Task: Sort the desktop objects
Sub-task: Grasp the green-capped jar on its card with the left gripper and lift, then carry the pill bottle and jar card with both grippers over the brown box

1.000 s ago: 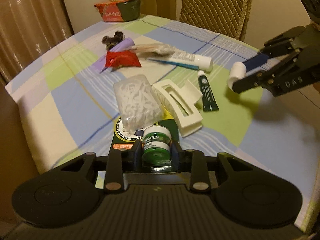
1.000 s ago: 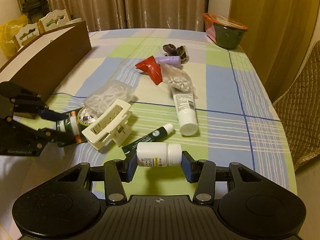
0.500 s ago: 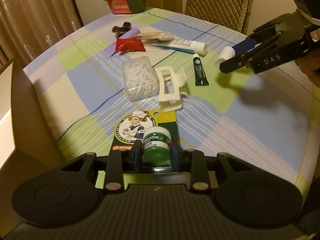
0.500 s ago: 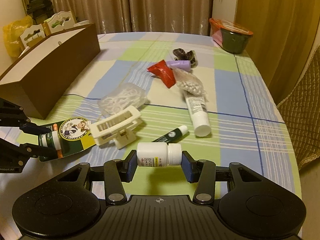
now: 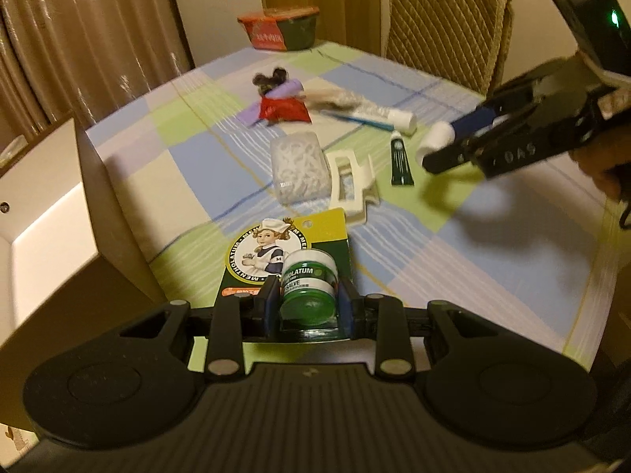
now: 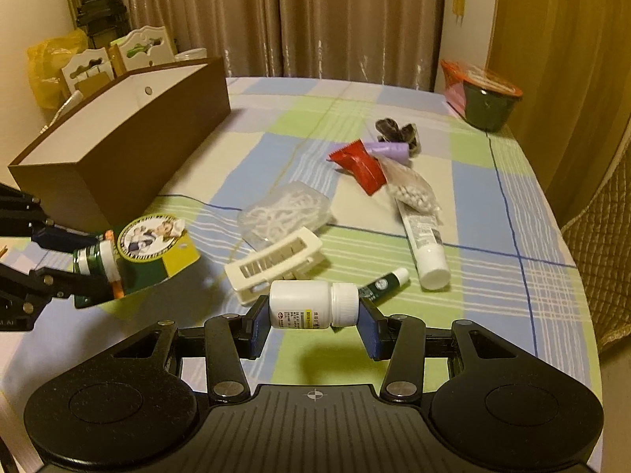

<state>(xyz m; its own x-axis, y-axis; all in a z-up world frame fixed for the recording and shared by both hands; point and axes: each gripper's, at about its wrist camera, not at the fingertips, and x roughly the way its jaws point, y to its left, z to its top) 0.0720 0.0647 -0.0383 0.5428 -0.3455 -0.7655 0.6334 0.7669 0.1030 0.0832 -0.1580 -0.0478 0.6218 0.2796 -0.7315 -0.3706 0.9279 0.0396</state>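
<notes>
Both grippers had risen and drawn back toward the brown box (image 6: 118, 146) since the earlier frame. Checked surface (image 6: 493, 213) carried a white hair claw (image 6: 276, 264), floss-pick bag (image 6: 284, 213) and lotion tube (image 6: 426, 244). Left gripper (image 5: 307, 303) clenched the Mentholatum salve jar (image 5: 309, 289) on its card, off the surface beside the box. Right gripper (image 6: 313, 315) clamped a white pill bottle (image 6: 313, 303) lengthwise, above the surface.

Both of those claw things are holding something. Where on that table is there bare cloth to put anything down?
Bare cloth shows between the brown box and the red packet, along the right edge beyond the white tube, and near you, beneath the pill bottle. The middle is crowded: bag of white picks, hair clip, small green tube.
</notes>
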